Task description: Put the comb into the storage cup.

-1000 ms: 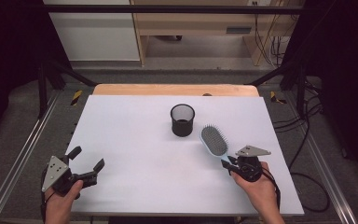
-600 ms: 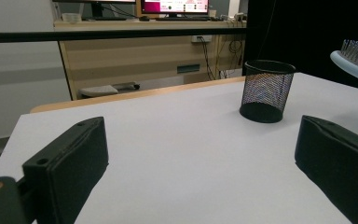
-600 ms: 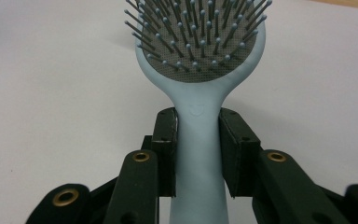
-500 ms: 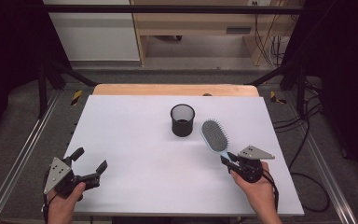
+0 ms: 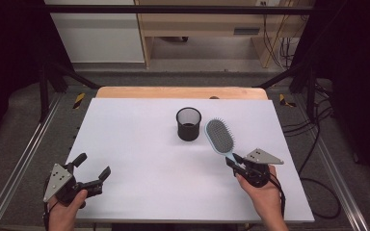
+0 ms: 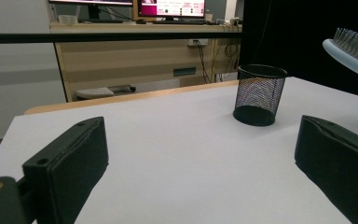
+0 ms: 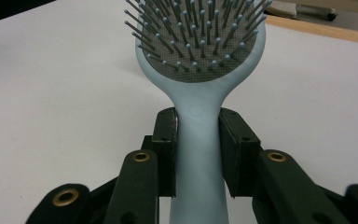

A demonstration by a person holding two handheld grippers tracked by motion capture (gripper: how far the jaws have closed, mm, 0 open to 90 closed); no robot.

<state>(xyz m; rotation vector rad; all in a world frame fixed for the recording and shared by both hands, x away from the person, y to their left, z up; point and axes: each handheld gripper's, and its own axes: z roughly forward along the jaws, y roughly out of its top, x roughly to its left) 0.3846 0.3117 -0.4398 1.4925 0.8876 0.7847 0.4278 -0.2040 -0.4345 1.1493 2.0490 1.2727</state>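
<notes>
The right tool point(image 5: 234, 162) pinches the handle of a pale blue plastic hairbrush with a grey bristle pad point(image 5: 220, 136) — in the right gripper view its two black jaws press against either side of the slim handle, with the oval head point(image 7: 198, 39) rising beyond them, bristles facing up toward the camera. In the high view the brush is held above the white desk point(image 5: 139, 144), its head angled forward and to the left so that it sits just beside the black wire-mesh cup point(image 5: 188, 123), on the cup's right. Whether the head touches the cup's rim cannot be told from above; in the left gripper view the brush point(image 6: 352, 49) shows at the upper right, higher than the cup point(image 6: 259, 94) and apart from it.

The cup stands upright near the middle of the desk, toward the far side, open end up.

The left tool point(image 5: 92, 172) rests low over the near left corner of the desk, well apart from cup and brush. Its jaws are spread wide — the left gripper view shows bare white desk between them, and nothing is held. The person's hands grip both tools from the near edge.
</notes>
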